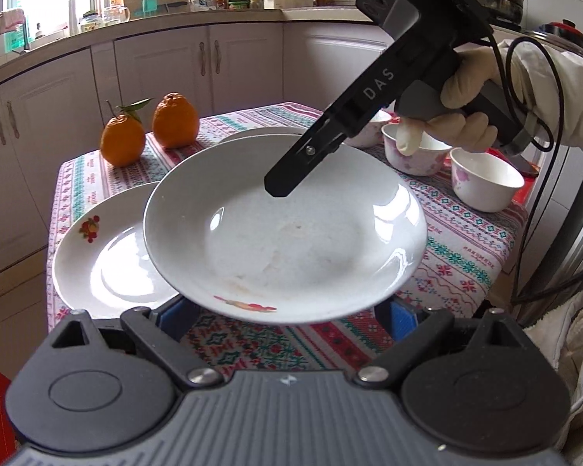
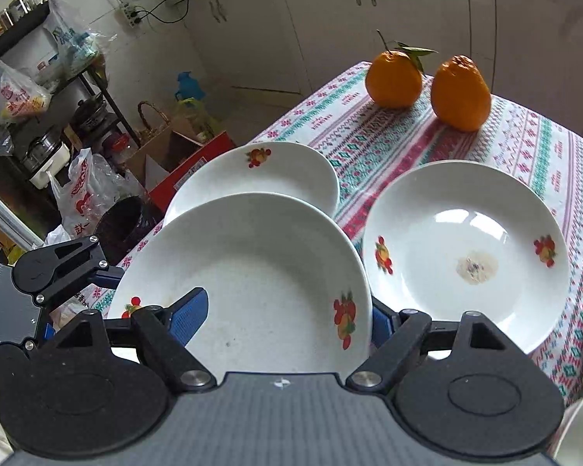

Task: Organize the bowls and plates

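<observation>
A white deep plate [image 1: 287,229] with fruit prints is held above the table, over a second plate [image 1: 109,268]. It also shows in the right wrist view [image 2: 252,279]. My right gripper [image 1: 280,188] reaches down over its far rim; in the right wrist view its blue pads [image 2: 190,312] stand on either side of the rim, right gripper [image 2: 287,318]. My left gripper [image 1: 287,314] has its pads [image 1: 173,312] spread wide under the plate's near rim. The second plate [image 2: 260,174] and a third plate [image 2: 466,252] lie on the table.
Two oranges [image 1: 147,132] stand at the table's far left corner. Three small flowered bowls [image 1: 482,178] stand at the right on the patterned tablecloth [image 1: 458,240]. Kitchen cabinets [image 1: 167,66] lie beyond. A red box [image 2: 190,171] and bags sit on the floor past the table edge.
</observation>
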The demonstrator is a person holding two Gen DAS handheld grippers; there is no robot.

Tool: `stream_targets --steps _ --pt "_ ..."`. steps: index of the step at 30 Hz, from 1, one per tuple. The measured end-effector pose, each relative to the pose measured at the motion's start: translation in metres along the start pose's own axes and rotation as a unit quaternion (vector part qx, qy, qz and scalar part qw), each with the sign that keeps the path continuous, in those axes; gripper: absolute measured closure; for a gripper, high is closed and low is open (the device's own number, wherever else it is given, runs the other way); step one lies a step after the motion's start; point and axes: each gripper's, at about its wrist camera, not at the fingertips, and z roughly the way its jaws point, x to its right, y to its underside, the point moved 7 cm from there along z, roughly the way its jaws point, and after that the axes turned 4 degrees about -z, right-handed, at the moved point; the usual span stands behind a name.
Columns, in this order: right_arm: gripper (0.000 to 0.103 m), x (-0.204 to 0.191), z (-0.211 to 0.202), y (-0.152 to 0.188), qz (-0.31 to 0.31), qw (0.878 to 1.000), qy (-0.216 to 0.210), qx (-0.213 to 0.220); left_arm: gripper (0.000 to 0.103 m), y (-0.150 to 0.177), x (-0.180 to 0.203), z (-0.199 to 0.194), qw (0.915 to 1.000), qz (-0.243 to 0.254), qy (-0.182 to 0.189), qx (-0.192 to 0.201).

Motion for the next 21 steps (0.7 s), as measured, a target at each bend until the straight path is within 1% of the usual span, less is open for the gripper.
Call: stream_targets --steps 5,10,15,21 --pt "0.016 -0.01 0.026 -0.028 -0.023 1.0 -0.011 -0.004 0.007 0.002 -0.026 -0.004 0.9996 -0.021 -0.02 0.0" --pt "0.016 -0.014 0.048 -0.046 -0.033 0.999 -0.022 -0.008 0.007 0.004 -0.048 -0.003 0.9988 -0.035 -0.033 -0.002" --pt "0.016 -0.012 0.065 -0.056 -0.033 0.999 -0.026 -0.011 0.007 0.004 -0.063 0.0 0.9982 -0.041 -0.042 -0.005" --pt "0.016 -0.009 0.08 -0.064 -0.03 0.999 -0.03 -0.014 0.007 0.003 -0.073 0.002 0.9977 -0.054 -0.042 -0.006"
